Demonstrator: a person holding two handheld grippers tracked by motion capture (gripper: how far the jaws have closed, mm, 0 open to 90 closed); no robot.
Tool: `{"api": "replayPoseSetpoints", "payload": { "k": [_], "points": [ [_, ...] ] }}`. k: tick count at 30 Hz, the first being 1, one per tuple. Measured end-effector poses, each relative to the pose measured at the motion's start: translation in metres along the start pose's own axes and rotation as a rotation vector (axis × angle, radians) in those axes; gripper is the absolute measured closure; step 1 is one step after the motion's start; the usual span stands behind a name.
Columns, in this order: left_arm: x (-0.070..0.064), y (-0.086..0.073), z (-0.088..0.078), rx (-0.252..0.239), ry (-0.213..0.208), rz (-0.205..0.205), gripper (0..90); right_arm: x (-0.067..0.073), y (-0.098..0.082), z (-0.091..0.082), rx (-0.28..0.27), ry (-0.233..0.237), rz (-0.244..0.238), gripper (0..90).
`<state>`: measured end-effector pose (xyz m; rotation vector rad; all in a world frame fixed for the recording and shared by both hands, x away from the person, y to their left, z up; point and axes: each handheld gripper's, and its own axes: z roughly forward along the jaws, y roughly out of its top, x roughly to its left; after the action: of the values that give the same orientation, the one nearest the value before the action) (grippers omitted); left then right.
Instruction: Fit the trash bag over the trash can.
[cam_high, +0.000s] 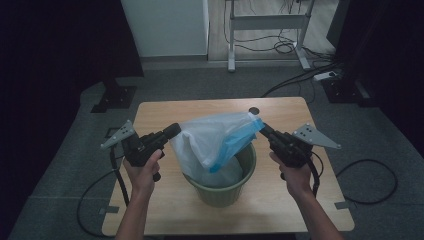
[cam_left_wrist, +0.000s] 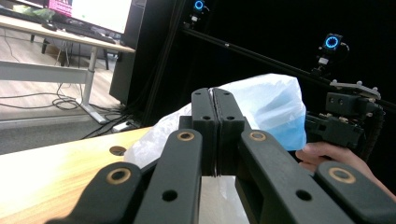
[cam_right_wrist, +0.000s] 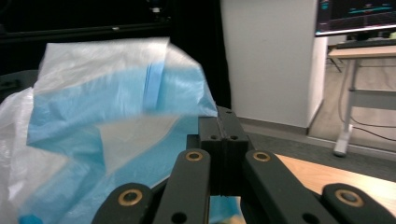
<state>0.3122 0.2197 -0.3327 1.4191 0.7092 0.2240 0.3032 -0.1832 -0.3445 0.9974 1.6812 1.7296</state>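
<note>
Bag: plastic bag (cam_high: 220, 137) stretched between both grippers, above green bin (cam_high: 223, 192).
Left gripper (cam_high: 176, 130): clamped on bag's left edge.
Right gripper (cam_high: 261, 126): clamped on bag's right edge.

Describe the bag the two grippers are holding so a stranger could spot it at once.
On the light wooden table stands a round olive-green plastic bin. Stretched above its mouth, between the left gripper and right gripper, hangs a thin translucent white-and-blue plastic bag, the only soft, crinkled thing there.
</note>
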Motion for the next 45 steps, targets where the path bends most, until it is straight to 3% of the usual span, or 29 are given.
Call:
{"api": "replayPoseSetpoints", "payload": {
  "k": [7,12,17,27,34,37,40,45],
  "points": [
    [0.002,0.006,0.009,0.013,-0.014,0.003,89.1,-0.017,0.014,-0.012,0.012,-0.072,-0.026,89.6],
    [0.001,0.015,0.019,-0.004,-0.057,-0.002,89.2,-0.015,0.034,-0.022,-0.026,-0.097,-0.068,89.5],
    [0.0,0.017,0.024,0.007,-0.059,0.003,89.2,-0.015,0.045,-0.028,-0.044,-0.103,-0.074,89.5],
    [0.012,-0.007,0.014,0.053,-0.017,-0.031,89.1,-0.025,0.005,-0.006,0.054,-0.074,0.001,89.4],
    [0.014,-0.02,0.012,0.067,-0.006,-0.037,89.0,-0.024,-0.006,0.003,0.07,-0.059,0.015,89.1],
    [0.016,-0.023,0.011,0.063,0.008,-0.048,89.1,-0.025,-0.007,0.005,0.058,-0.045,0.035,78.4],
    [0.019,-0.025,0.011,0.049,0.022,-0.067,89.1,-0.023,-0.01,0.004,0.052,-0.069,0.066,58.2],
    [0.022,-0.027,0.01,0.033,0.03,-0.08,89.2,-0.008,-0.033,-0.012,0.037,-0.051,0.098,51.7]
  ]
}}
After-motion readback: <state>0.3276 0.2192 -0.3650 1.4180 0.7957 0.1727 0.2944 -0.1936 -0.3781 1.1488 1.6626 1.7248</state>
